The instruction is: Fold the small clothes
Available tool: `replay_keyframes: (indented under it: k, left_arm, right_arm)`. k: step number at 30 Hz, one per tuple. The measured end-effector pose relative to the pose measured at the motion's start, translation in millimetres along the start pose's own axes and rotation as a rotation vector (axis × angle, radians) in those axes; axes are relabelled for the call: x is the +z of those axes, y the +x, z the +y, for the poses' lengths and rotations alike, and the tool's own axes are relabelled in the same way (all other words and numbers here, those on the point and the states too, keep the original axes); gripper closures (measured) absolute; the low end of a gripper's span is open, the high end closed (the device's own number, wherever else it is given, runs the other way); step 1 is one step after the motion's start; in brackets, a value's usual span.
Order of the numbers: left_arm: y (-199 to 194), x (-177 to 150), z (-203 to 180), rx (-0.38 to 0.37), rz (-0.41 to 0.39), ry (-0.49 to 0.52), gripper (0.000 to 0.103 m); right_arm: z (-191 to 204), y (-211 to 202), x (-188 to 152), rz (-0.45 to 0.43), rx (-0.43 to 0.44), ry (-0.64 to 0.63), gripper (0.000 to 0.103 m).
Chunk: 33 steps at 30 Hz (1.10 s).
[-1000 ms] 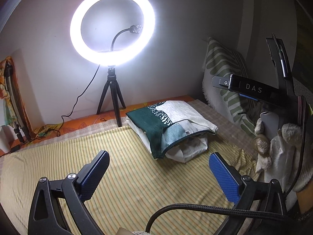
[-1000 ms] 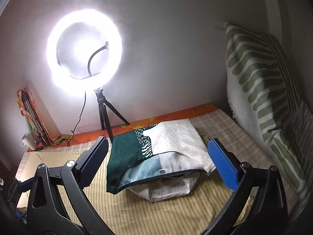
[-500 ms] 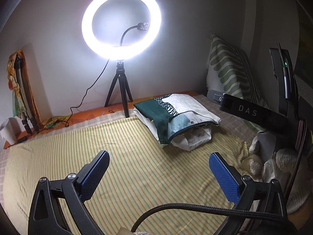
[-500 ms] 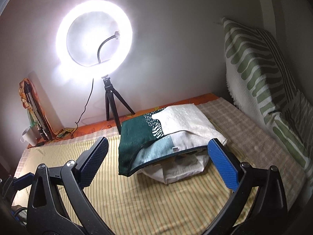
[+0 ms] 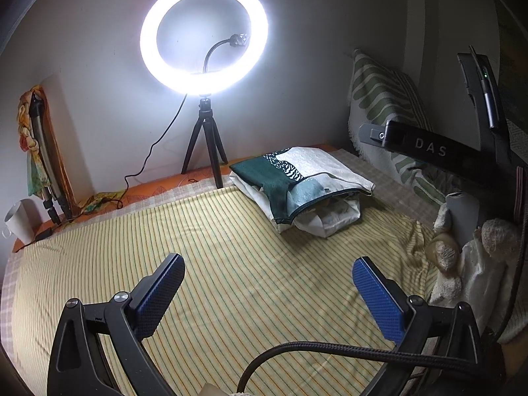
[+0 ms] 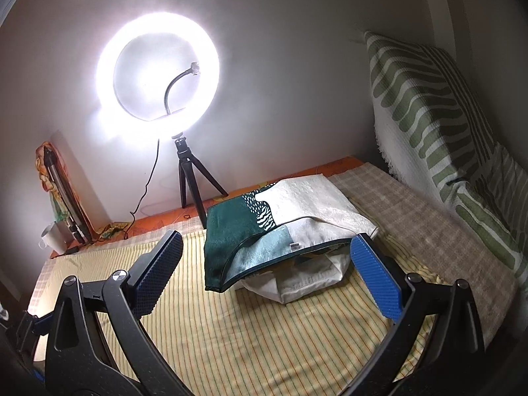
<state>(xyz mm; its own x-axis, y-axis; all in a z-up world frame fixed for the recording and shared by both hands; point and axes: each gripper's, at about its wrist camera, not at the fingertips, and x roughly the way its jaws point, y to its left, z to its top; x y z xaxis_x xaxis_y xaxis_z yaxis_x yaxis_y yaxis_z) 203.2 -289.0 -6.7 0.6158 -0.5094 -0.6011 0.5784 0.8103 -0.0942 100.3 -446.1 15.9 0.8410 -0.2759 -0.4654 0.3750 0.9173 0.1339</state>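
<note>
A green, teal and cream cloth pouch (image 5: pixel 297 178) (image 6: pixel 274 227) lies at the far side of the striped yellow sheet (image 5: pixel 231 280) (image 6: pixel 247 330), its mouth gaping toward me. Pale folded clothes (image 5: pixel 326 221) (image 6: pixel 303 283) show inside and under it. My left gripper (image 5: pixel 267 290) hovers open over bare sheet, well short of the pouch. My right gripper (image 6: pixel 264 270) is open too, with its blue pads (image 6: pixel 376 280) framing the pouch mouth from just in front. The right gripper's black body, marked DAS (image 5: pixel 429 148), shows at the right of the left wrist view, held by a gloved hand (image 5: pixel 468 264).
A lit ring light on a black tripod (image 5: pixel 204 132) (image 6: pixel 188 178) stands behind the pouch against the wall. A green-striped pillow (image 5: pixel 382 105) (image 6: pixel 435 125) leans at the right. A white cup (image 5: pixel 18 221) (image 6: pixel 54 237) and dark gear sit at the far left.
Both views have shifted: the ring light and pouch slid rightwards in frame, then settled. The right gripper has drawn closer to the pouch mouth. Both grippers stay open.
</note>
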Motion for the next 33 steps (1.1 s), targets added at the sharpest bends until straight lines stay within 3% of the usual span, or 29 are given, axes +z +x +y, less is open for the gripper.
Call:
replay_keyframes:
  k: [11, 33]
  left_arm:
    - [-10.4, 3.4, -4.9, -0.014, -0.020, 0.005, 0.000]
    - [-13.8, 9.6, -4.8, -0.014, -0.038, 0.004, 0.000]
  right_arm:
    - [-1.5, -0.2, 4.0, -0.001, 0.042, 0.066, 0.000]
    - [-2.3, 9.4, 2.7, 0.017, 0.050, 0.066, 0.000]
